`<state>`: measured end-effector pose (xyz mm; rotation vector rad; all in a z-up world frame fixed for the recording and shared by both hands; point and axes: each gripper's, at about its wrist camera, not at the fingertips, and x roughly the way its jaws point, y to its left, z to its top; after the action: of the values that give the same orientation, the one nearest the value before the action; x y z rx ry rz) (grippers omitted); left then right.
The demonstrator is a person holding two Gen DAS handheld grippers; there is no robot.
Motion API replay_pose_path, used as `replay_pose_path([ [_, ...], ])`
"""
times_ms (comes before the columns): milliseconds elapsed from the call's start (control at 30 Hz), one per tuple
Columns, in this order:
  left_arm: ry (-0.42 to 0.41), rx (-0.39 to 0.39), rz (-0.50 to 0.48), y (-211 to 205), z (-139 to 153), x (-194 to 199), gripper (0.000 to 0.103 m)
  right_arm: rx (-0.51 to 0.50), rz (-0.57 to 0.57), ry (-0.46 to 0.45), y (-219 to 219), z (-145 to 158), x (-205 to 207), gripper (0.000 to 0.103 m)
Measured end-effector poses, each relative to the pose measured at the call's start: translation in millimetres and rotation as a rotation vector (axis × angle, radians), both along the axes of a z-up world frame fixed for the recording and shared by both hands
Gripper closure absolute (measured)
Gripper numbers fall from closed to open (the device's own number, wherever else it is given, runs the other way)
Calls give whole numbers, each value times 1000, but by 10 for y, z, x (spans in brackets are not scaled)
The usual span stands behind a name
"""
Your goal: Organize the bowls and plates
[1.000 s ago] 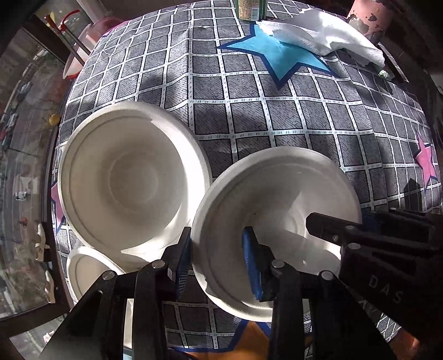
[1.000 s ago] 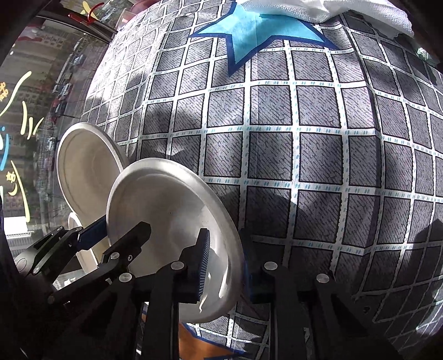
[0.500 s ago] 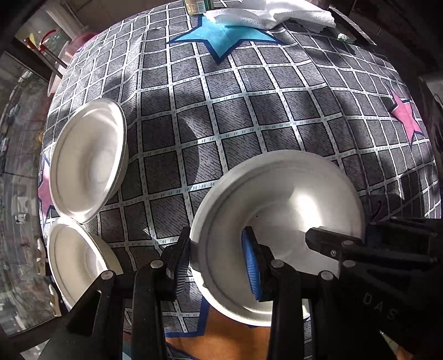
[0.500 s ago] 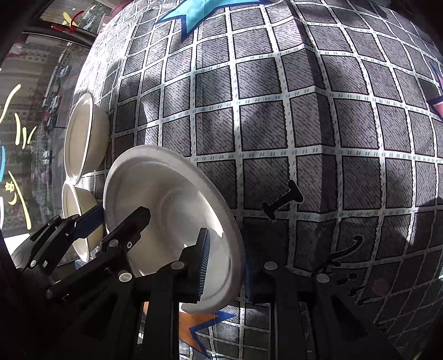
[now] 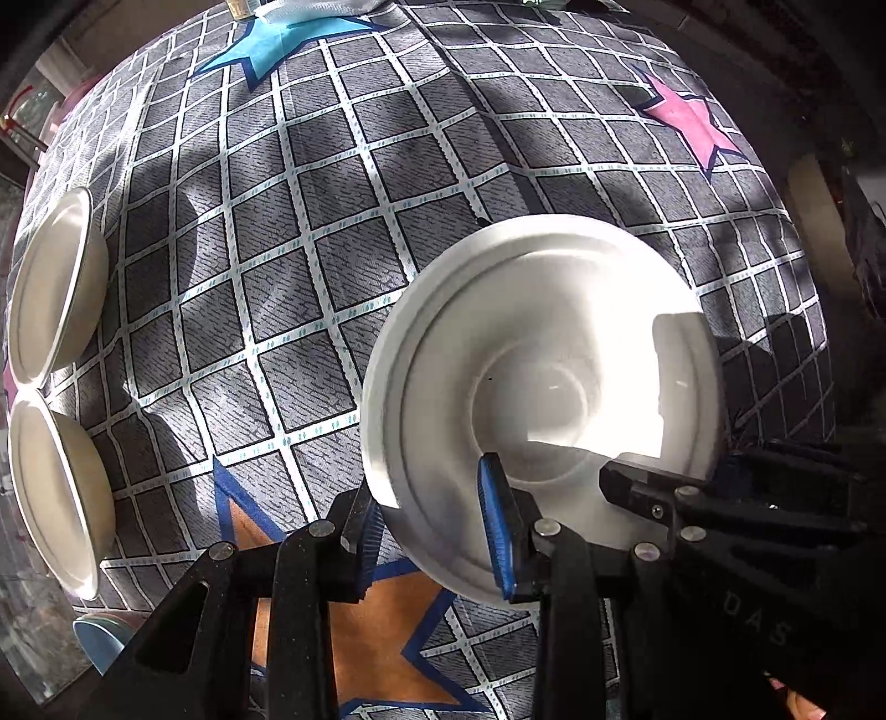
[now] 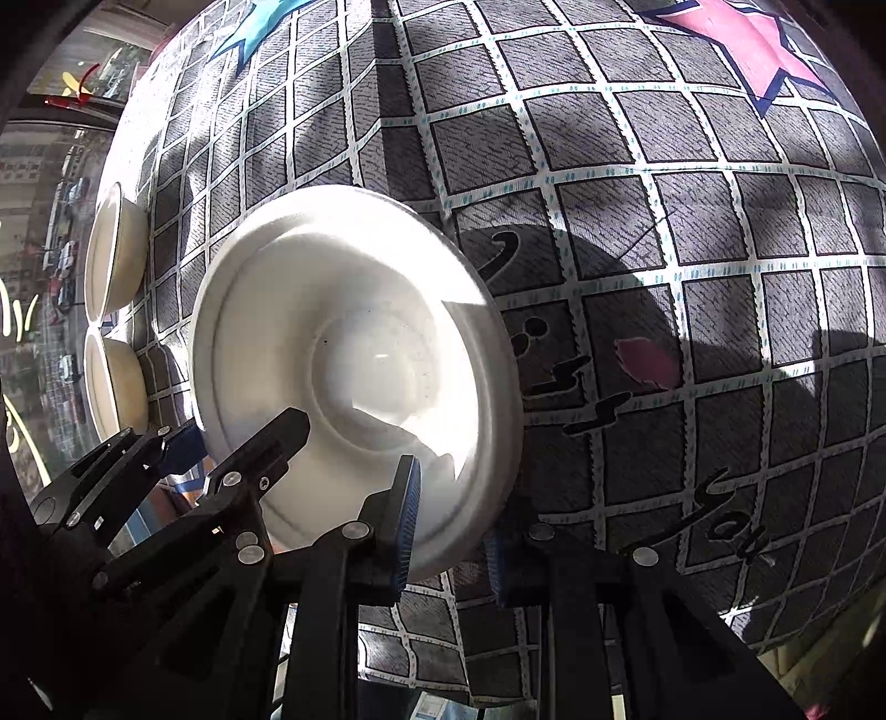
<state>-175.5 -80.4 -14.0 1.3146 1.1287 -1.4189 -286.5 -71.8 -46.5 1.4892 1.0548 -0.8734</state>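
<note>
A white bowl (image 5: pixel 542 410) is held above the checked tablecloth by both grippers. My left gripper (image 5: pixel 432 537) is shut on its near left rim. My right gripper (image 6: pixel 451 526) is shut on its right rim; its black fingers (image 5: pixel 720 498) show at the right of the left wrist view. The bowl (image 6: pixel 354 376) is tilted, its inside facing the cameras. Two more white bowls sit side by side at the table's left edge, one farther (image 5: pixel 52 288) and one nearer (image 5: pixel 55 493); they also show in the right wrist view, the farther (image 6: pixel 113 260) and the nearer (image 6: pixel 113 387).
The grey checked tablecloth (image 5: pixel 343 183) has a blue star (image 5: pixel 266 44), a pink star (image 5: pixel 686 116) and an orange star (image 5: pixel 360 637). White cloth (image 5: pixel 310 5) lies at the far edge. A pale blue dish (image 5: pixel 102 637) peeks out at the near left. A window lies left of the table.
Both grippers have carried the held bowl to the right and toward the near side, away from the two bowls at the left edge. Both grips are unchanged.
</note>
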Motion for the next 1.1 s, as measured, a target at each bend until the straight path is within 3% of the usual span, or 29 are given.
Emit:
replay_pose_path([
  [233, 21, 18, -87, 349, 66, -388, 69, 39, -45, 23, 374, 47, -315, 79],
  [333, 31, 23, -117, 627, 60, -723, 66, 51, -63, 39, 490, 32, -397, 79],
  [367, 30, 23, -123, 675, 61, -769, 62, 50, -66, 49, 549, 28, -448, 79],
  [467, -6, -5, -124, 815, 89, -785, 29, 28, -91, 101, 613, 40, -572, 78],
  [533, -12, -33, -114, 864, 128, -621, 23, 5, -119, 117, 622, 68, -648, 65],
  [567, -13, -37, -112, 905, 148, -586, 23, -11, -136, 122, 624, 94, -688, 39],
  [600, -17, -37, -112, 915, 149, -483, 23, -39, -155, 121, 619, 148, -747, 26],
  [800, -29, -38, -85, 1097, 187, -57, 23, -147, -176, 222, 525, 399, -806, 26],
  [933, -3, -28, -70, 1287, 207, 218, 23, -173, -182, 240, 433, 497, -760, 26],
  [1100, 10, -67, -21, 1261, 343, 600, 23, -214, -131, 243, 337, 659, -401, 26],
])
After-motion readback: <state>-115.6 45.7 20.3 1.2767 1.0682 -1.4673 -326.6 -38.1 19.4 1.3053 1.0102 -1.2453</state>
